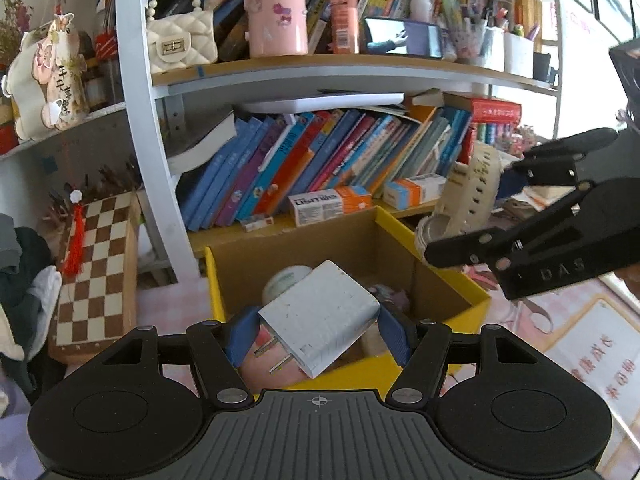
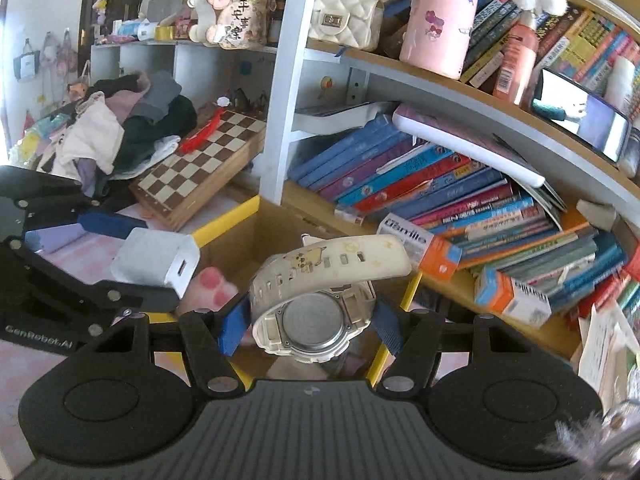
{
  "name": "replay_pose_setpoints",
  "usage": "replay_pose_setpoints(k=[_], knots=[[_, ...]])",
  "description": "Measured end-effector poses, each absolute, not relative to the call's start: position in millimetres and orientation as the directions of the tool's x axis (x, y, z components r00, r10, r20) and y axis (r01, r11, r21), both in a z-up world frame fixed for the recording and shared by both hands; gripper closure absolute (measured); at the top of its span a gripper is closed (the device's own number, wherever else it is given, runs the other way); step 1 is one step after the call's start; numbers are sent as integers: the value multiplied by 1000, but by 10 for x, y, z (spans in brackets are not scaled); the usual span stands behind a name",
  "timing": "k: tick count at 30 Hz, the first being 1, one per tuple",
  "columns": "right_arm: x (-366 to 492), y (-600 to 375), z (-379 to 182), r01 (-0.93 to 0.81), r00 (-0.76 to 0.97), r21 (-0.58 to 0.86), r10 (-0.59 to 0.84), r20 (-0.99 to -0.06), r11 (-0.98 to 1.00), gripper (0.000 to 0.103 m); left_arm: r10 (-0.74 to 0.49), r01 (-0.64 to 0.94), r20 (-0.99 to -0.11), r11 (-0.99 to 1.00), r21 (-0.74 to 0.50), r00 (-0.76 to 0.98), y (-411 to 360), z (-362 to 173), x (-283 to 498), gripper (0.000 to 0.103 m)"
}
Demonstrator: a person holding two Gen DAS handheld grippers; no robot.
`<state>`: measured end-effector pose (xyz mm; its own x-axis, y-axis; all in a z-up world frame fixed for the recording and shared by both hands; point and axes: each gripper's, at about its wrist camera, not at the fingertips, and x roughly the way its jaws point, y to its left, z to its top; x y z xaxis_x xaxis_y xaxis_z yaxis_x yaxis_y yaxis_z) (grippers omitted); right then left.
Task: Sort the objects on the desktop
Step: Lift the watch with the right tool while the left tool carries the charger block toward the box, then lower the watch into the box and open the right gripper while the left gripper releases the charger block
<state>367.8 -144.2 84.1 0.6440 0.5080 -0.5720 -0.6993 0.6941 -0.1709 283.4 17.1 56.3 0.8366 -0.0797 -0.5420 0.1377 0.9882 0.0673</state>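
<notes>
Crowded bookshelves are backing the desk. Left gripper is clamping a white charger, right gripper a white watch, both hovering over the yellow-rimmed box already holding several items; both still need dropping in.

Each gripper is built of black linkage arms joined by silver rivets, ending in blue ribbed pads. A ribbed grey plate with round black discs is seen at the base. "GenRobot.AI" is printed in the right wrist view on the left gripper.

box contents mostly hidden behind charger; pale round lid half covered. Watch face not visible, only caseback. Right edge clips paper sign, text unreadable.
</notes>
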Motion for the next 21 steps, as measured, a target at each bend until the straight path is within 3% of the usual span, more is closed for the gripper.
replay_pose_setpoints(k=[21], knots=[[4821, -754, 196, -771, 565, -274, 418, -712, 575, 40, -54, 190, -670, 973, 132, 740, -143, 99, 3575, 38]])
